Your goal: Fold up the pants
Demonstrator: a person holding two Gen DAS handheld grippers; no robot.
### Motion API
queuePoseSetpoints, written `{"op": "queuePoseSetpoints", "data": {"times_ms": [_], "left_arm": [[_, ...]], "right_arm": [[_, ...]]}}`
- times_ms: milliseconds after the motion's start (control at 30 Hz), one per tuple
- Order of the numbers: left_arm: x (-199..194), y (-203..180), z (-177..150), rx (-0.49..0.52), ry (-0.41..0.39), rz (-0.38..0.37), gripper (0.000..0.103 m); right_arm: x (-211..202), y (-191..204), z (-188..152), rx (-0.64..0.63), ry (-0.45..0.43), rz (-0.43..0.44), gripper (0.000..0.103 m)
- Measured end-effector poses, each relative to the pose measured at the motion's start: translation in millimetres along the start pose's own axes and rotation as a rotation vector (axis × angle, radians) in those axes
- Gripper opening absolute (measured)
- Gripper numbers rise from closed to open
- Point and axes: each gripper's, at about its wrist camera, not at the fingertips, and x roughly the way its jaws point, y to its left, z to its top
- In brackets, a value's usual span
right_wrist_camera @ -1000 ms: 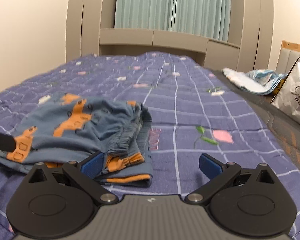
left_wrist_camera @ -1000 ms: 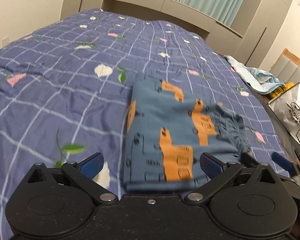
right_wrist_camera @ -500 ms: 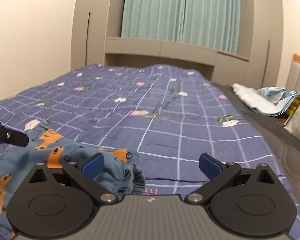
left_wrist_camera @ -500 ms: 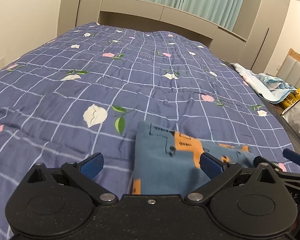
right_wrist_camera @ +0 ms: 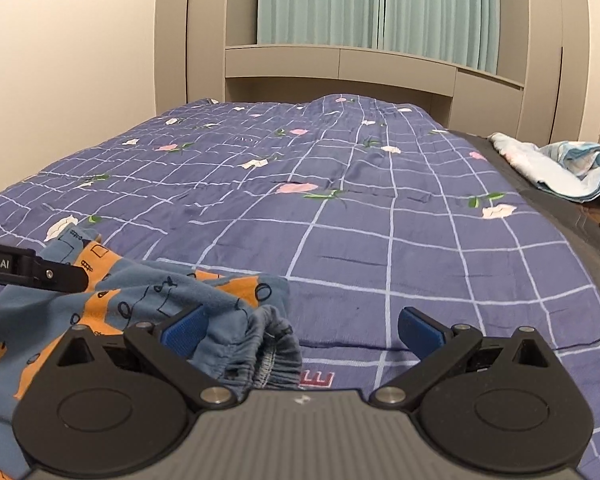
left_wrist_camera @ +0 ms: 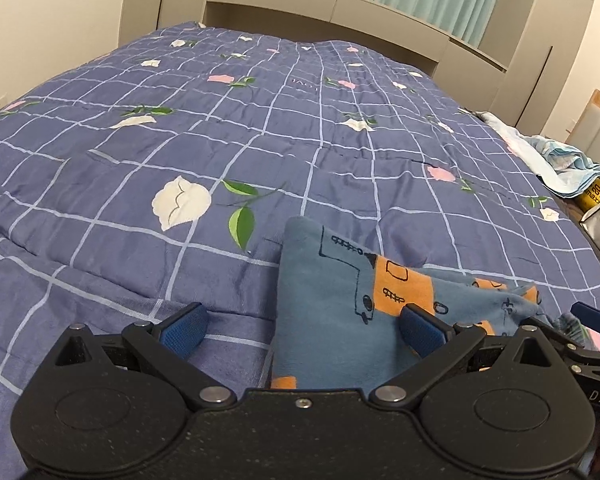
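The folded blue pants (left_wrist_camera: 340, 304) with orange truck prints lie on the purple checked bedspread (left_wrist_camera: 220, 128), close in front of both grippers. My left gripper (left_wrist_camera: 300, 330) is open and empty; the pants' far corner lies between and past its fingers. My right gripper (right_wrist_camera: 300, 330) is open and empty. In the right wrist view the pants (right_wrist_camera: 148, 300) lie low at the left, their gathered waistband (right_wrist_camera: 268, 340) bunched just inside my left fingertip (right_wrist_camera: 184, 330). The left gripper's finger (right_wrist_camera: 40, 270) shows over the pants at the left edge.
The bedspread (right_wrist_camera: 380, 208) stretches far ahead to a beige headboard cabinet (right_wrist_camera: 340, 68). A light blue cloth pile (right_wrist_camera: 556, 168) lies at the bed's right edge. A yellow item (left_wrist_camera: 598, 194) and a bag stand beside the bed at the right.
Both grippers pulled back and tilted up from the pants. The folded stack, wholly in view a second ago, now shows only its far part low in each view. Both stay open.
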Motion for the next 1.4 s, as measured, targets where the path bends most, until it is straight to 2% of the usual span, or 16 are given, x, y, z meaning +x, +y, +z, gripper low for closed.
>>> {"op": "queuePoseSetpoints", "data": {"times_ms": [267,967,1400], "left_arm": [[-0.7,-0.2,-8.8,0.014,-0.047,-0.003,0.103],[-0.5,0.1,-8.9,0.014,-0.047,-0.003,0.103],[-4.7,1.2,-10.0,0.007,-0.039,0.005,0.102]], "right_arm": [[2.3,-1.6,-1.4,0.009,0.008,0.013,0.103],[-0.1,5.1,-3.9,-0.025,-0.015,-0.019,0.103],[-0.2,3.7,-3.7,-0.009,-0.006,-0.009,0.103]]}}
